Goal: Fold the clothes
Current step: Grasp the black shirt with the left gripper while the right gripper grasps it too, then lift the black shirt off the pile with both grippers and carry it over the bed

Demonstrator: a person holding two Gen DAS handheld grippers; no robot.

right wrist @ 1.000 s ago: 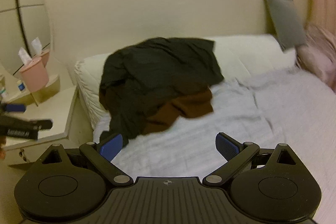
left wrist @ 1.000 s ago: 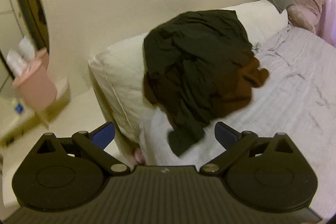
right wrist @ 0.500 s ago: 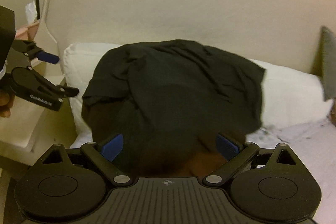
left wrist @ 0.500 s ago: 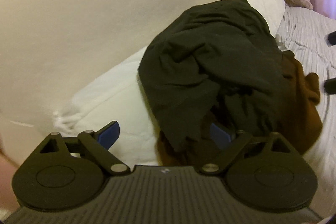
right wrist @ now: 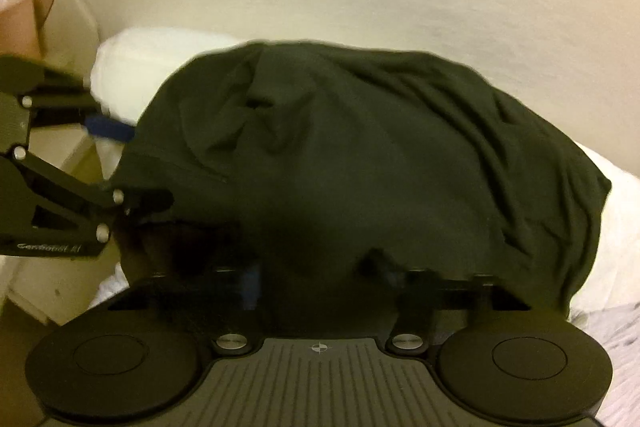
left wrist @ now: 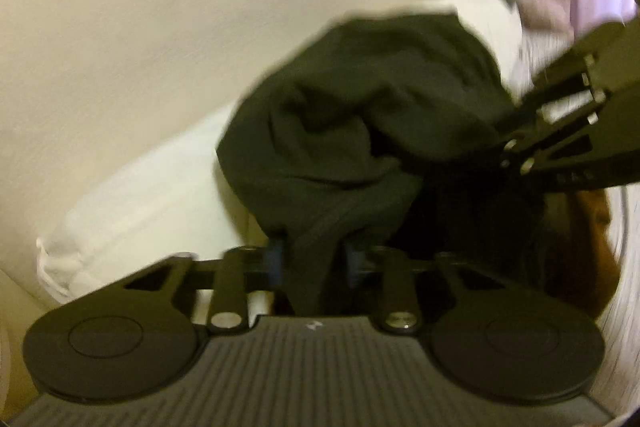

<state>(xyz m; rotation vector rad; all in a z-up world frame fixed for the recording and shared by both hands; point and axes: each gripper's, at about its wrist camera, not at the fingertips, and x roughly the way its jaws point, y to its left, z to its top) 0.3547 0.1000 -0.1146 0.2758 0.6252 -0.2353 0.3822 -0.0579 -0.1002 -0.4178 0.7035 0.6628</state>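
Both claws have just been closing on the dark garment (right wrist: 360, 155), which lies heaped on the pillow (left wrist: 152, 203) at the head of the bed. Left claw (left wrist: 312, 263) pinches a fold at 6 o'clock; right claw (right wrist: 320, 275) is nearly shut, cloth bunched between its jaws. Lift evenly — keep both pinches firm. A brown garment (left wrist: 592, 227) lies underneath at 3 o'clock and may drag along.
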